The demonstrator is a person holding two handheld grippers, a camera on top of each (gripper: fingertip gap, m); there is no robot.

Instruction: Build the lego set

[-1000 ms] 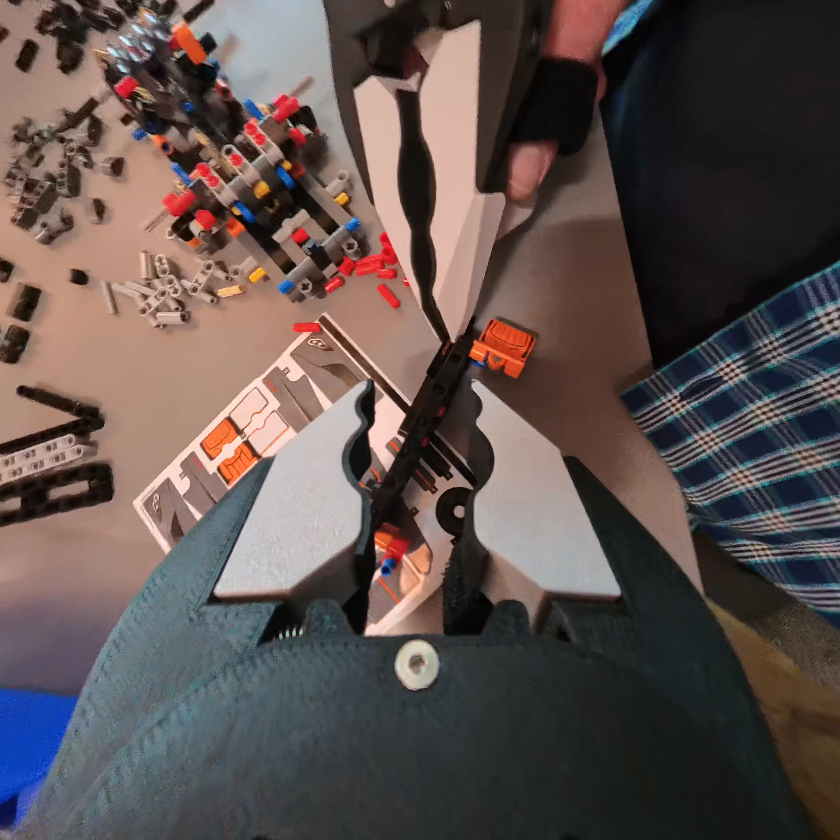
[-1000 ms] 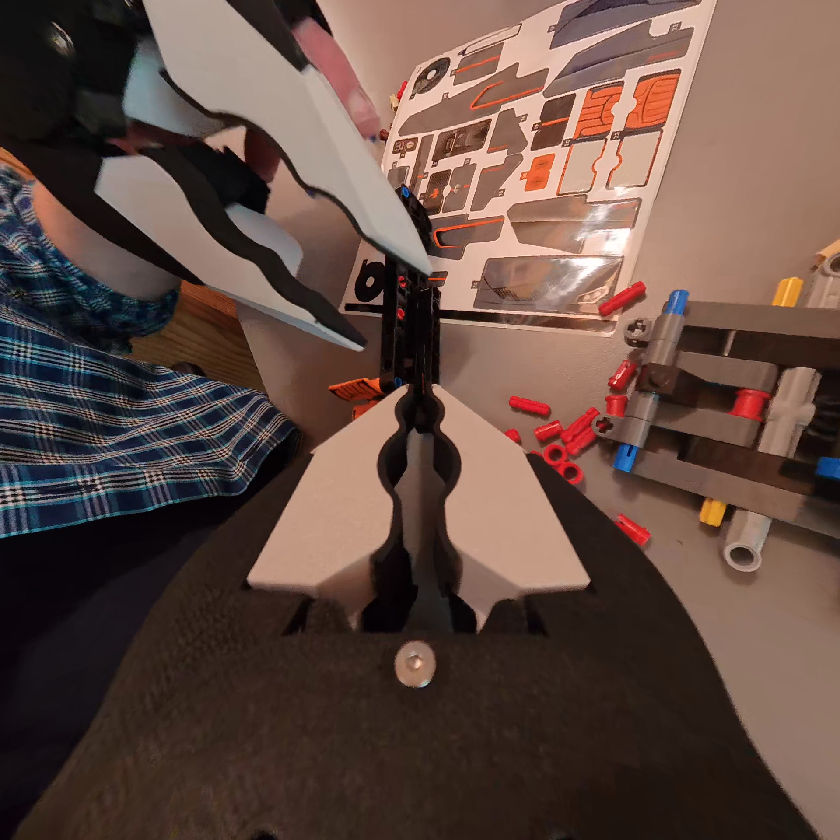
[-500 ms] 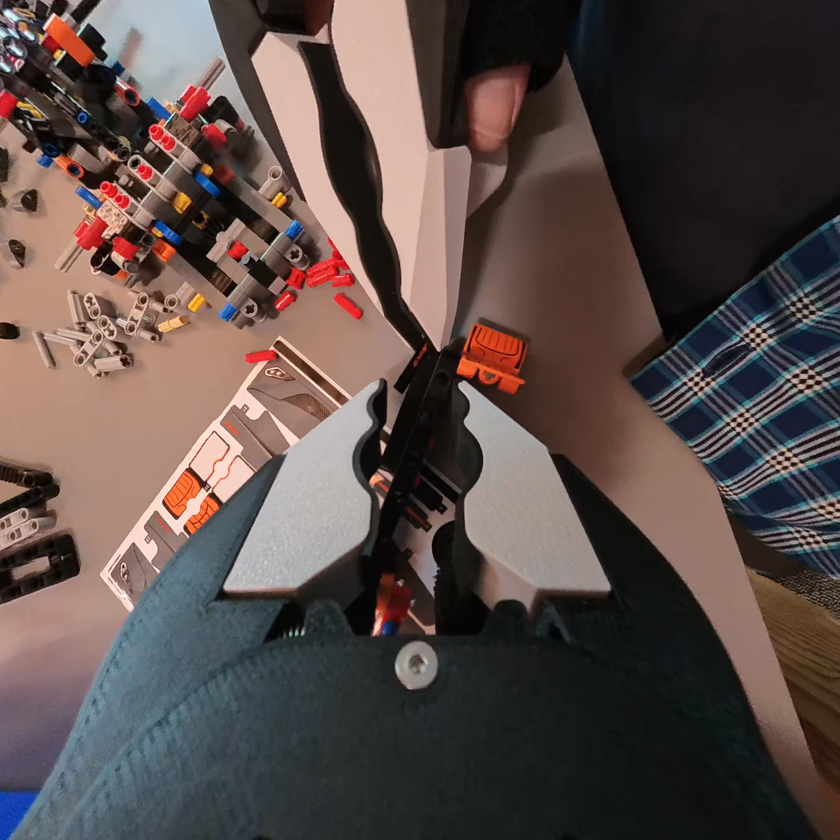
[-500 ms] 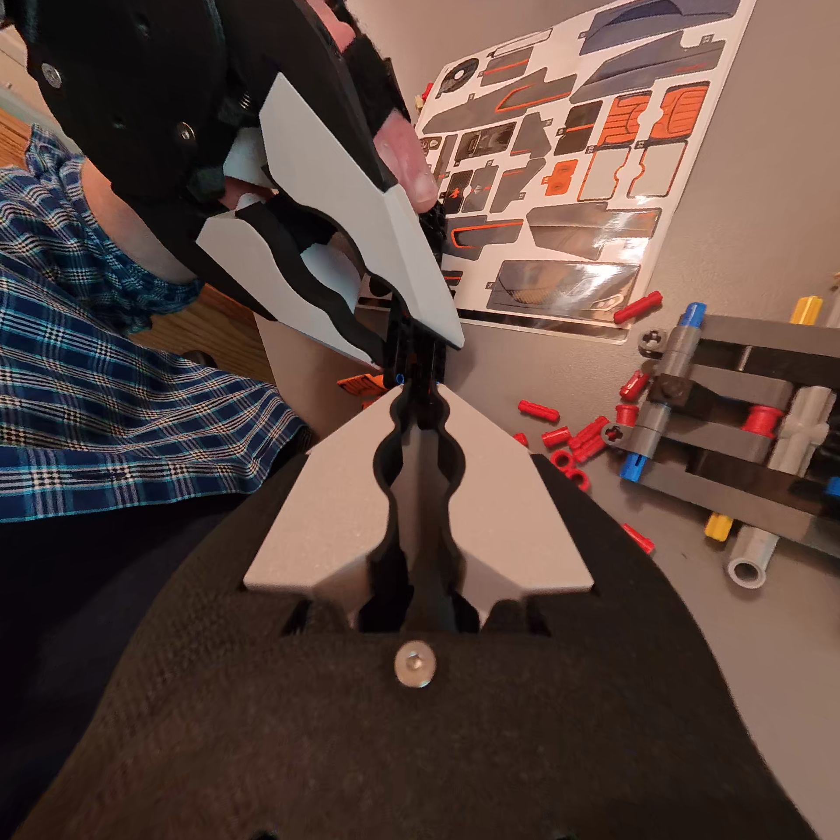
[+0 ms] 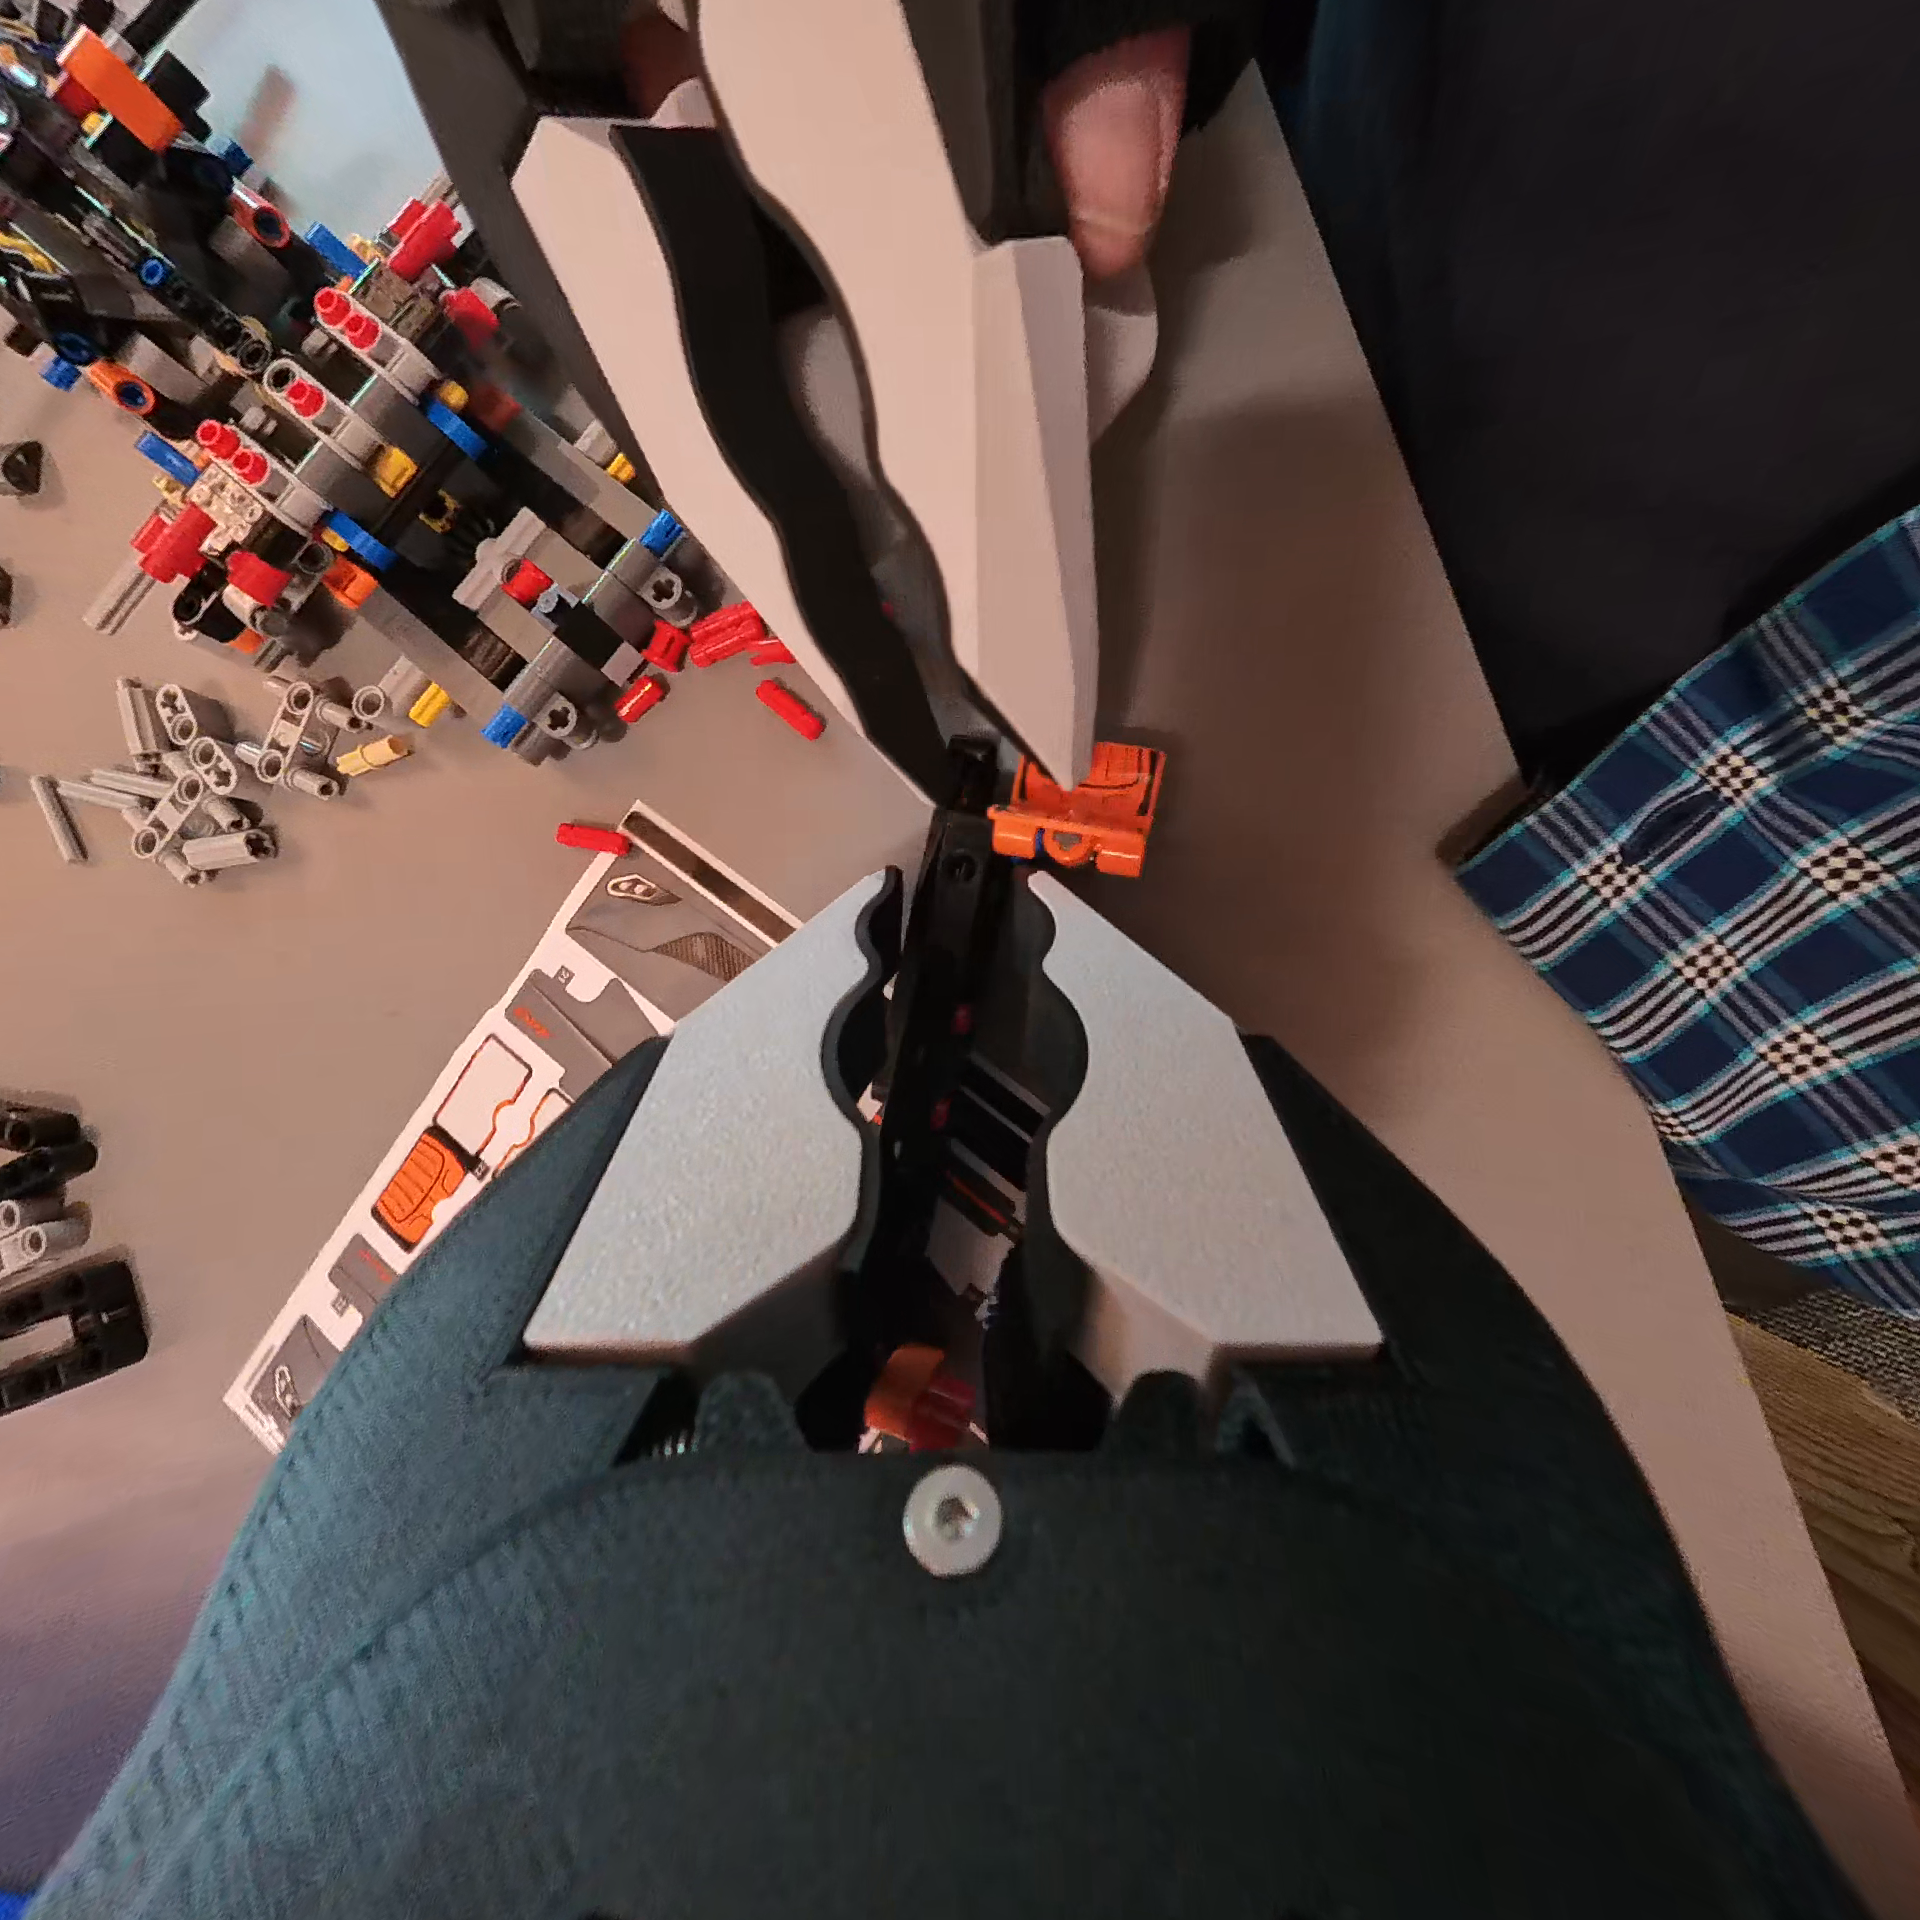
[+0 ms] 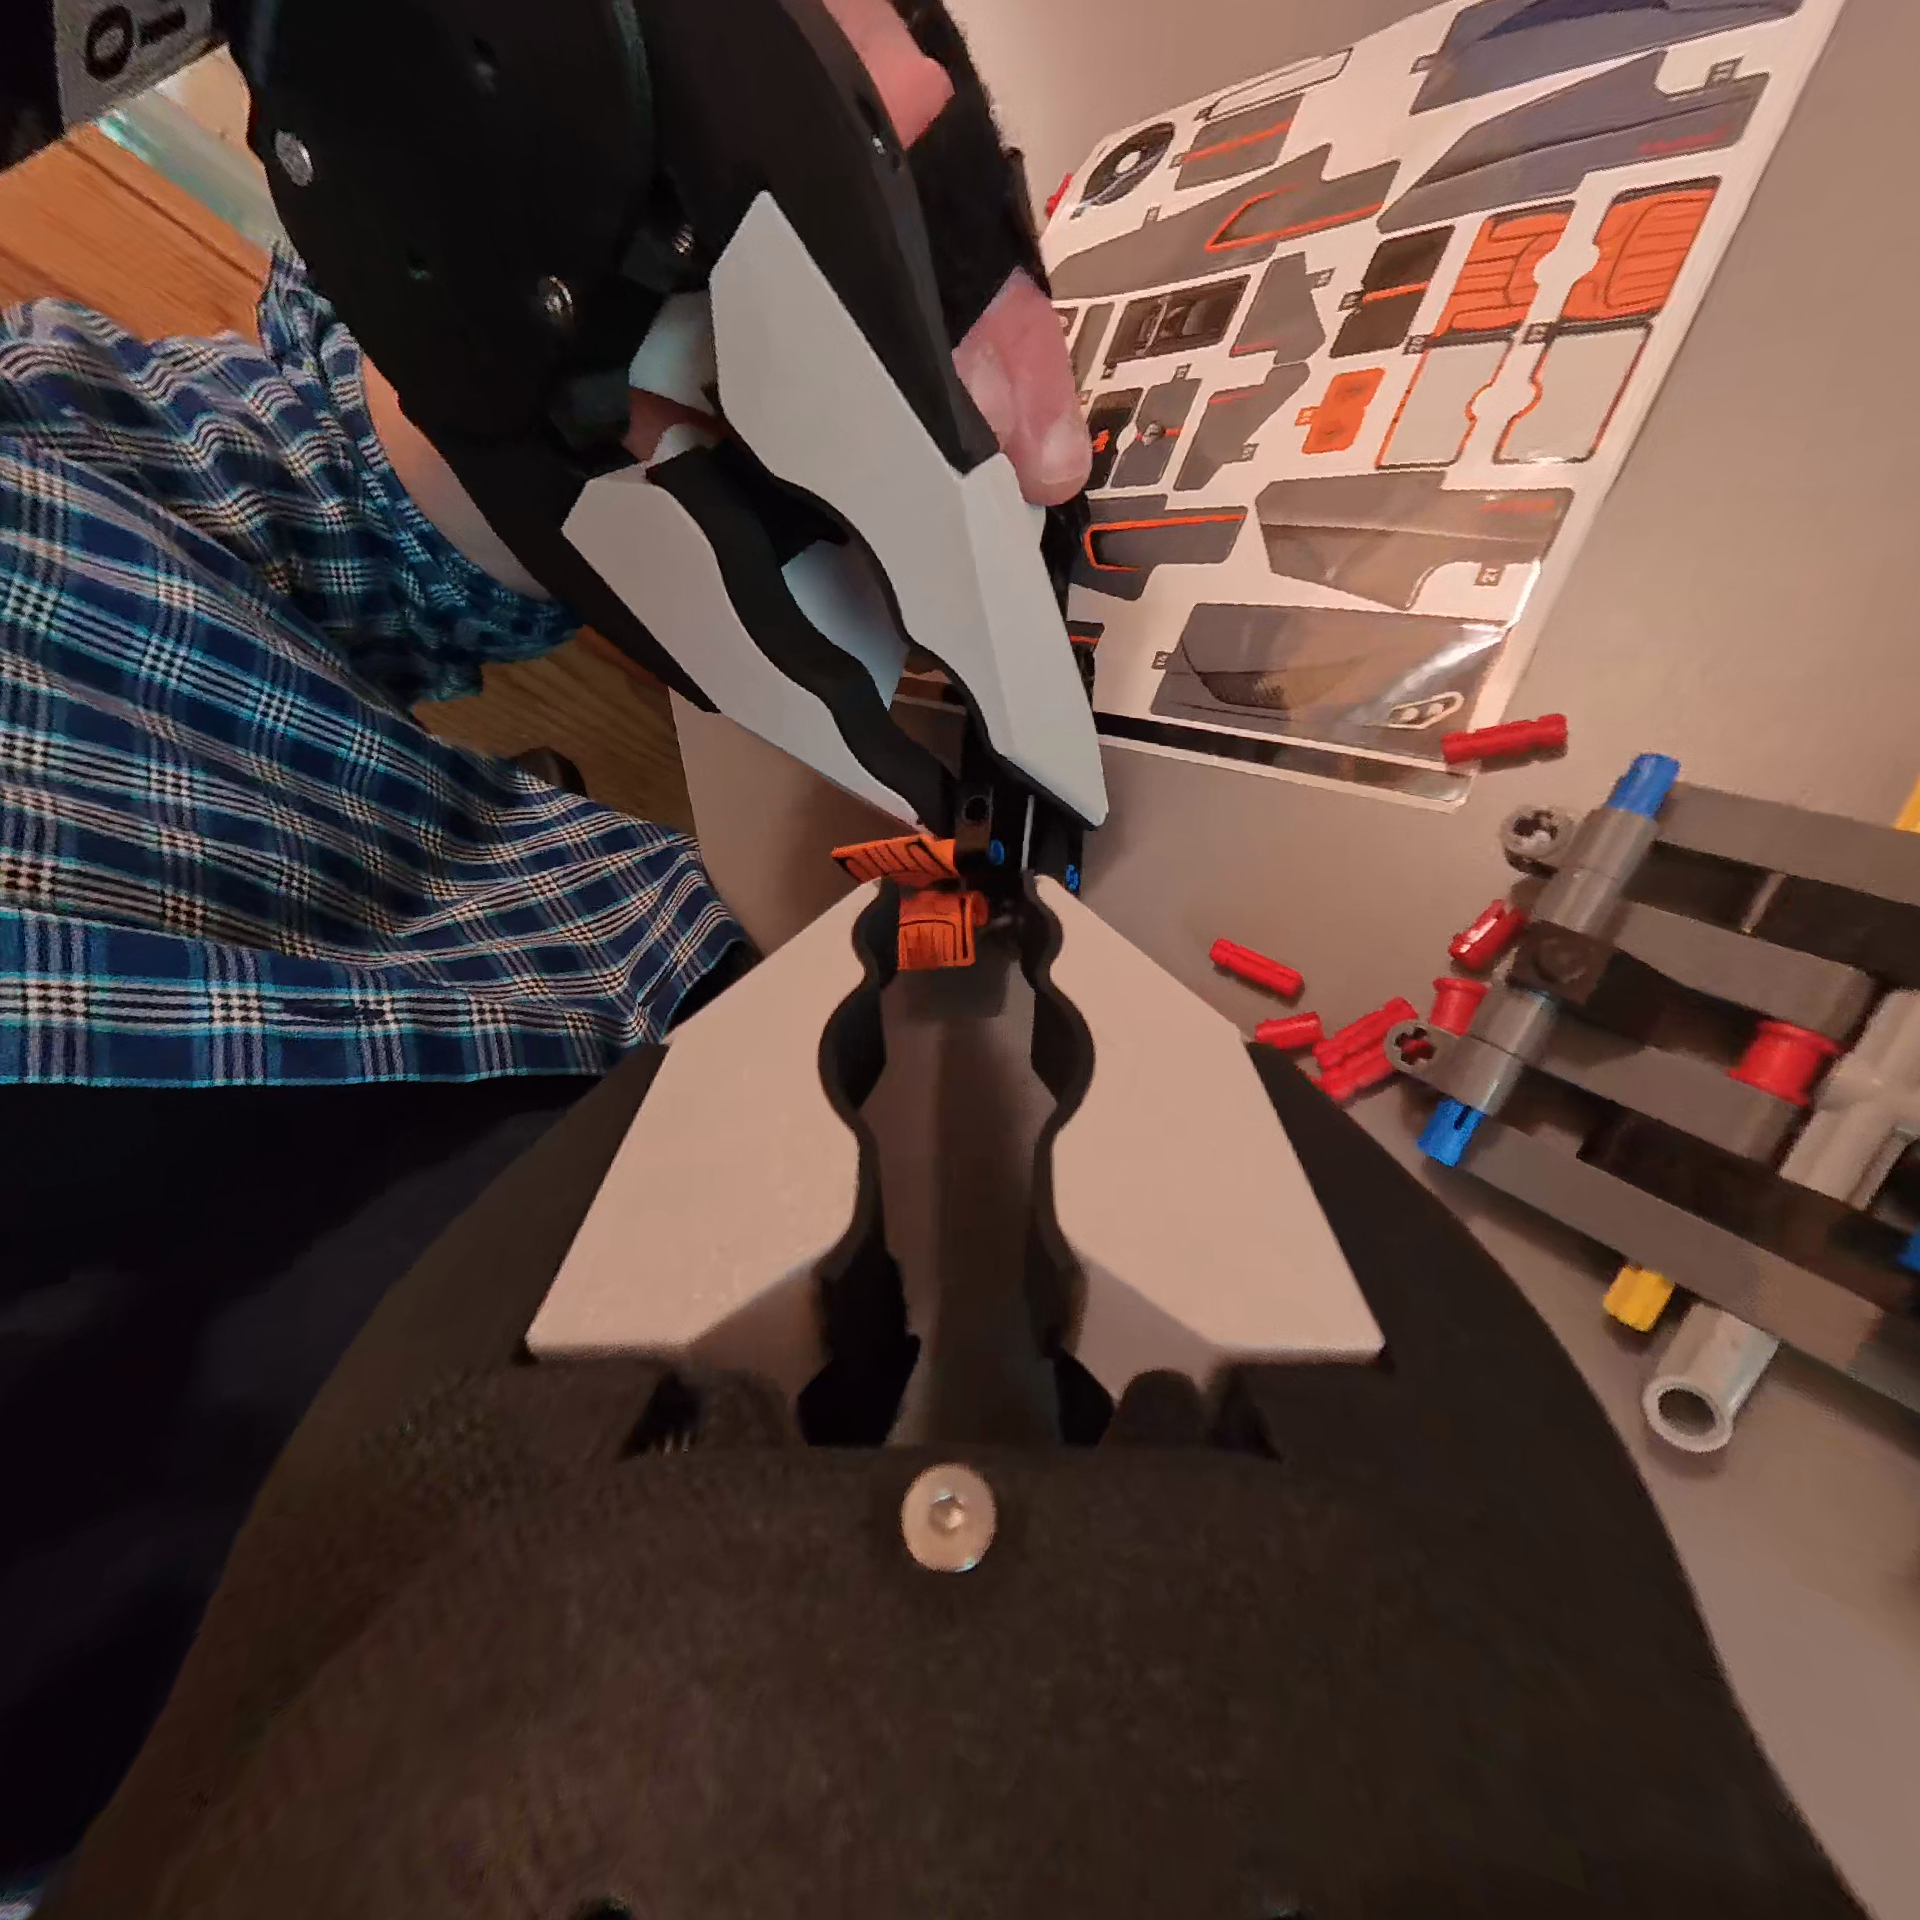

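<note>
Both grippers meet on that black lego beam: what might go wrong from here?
The left gripper pinches the long black lego beam edge-on while the right gripper works at its far tip, so it may twist loose. The small orange panel piece could pop off. Red connector pins lie nearby and might scatter.

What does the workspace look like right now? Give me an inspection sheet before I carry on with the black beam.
Surface: grey table, bare patches between parts.
Job's things: black beam assembly held in the air; orange piece at its far end; part-built chassis on the table.
Clutter: sticker sheet; loose red pins; grey connectors; black frame.
Grippers: left gripper shut on the beam; right gripper at the beam's other end, jaws slightly apart, grip unclear.
Cables: nothing seen.
Surroundings: person's plaid sleeve, wooden floor.
</note>
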